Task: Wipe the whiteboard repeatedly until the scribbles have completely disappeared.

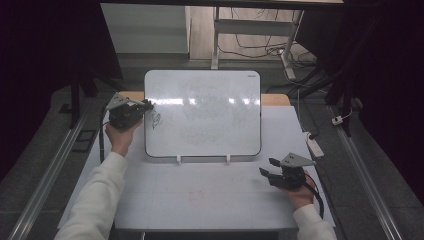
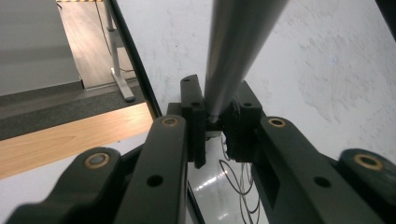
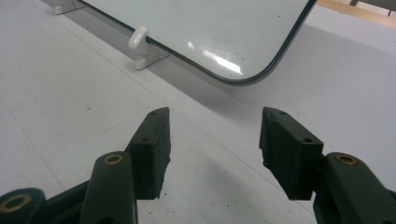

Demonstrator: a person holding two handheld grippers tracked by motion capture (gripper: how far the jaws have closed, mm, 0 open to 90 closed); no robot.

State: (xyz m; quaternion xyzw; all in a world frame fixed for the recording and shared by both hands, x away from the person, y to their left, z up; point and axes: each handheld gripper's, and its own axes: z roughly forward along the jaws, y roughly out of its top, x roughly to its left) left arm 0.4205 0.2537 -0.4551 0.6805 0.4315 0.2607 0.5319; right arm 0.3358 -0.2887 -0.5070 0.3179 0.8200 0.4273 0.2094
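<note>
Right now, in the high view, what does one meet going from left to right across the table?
left gripper shut on a marker → scribble → whiteboard → right gripper, jaws open → white power strip

Left gripper (image 1: 148, 105) fingers clamped; right gripper (image 1: 268, 167) fingers apart.

The whiteboard (image 1: 202, 112) is glossy and smooth; the marker (image 2: 238, 51) has a satin grey barrel; the counter (image 1: 200, 192) looks matt white, with bare wood (image 2: 70, 140) at its edge.
</note>
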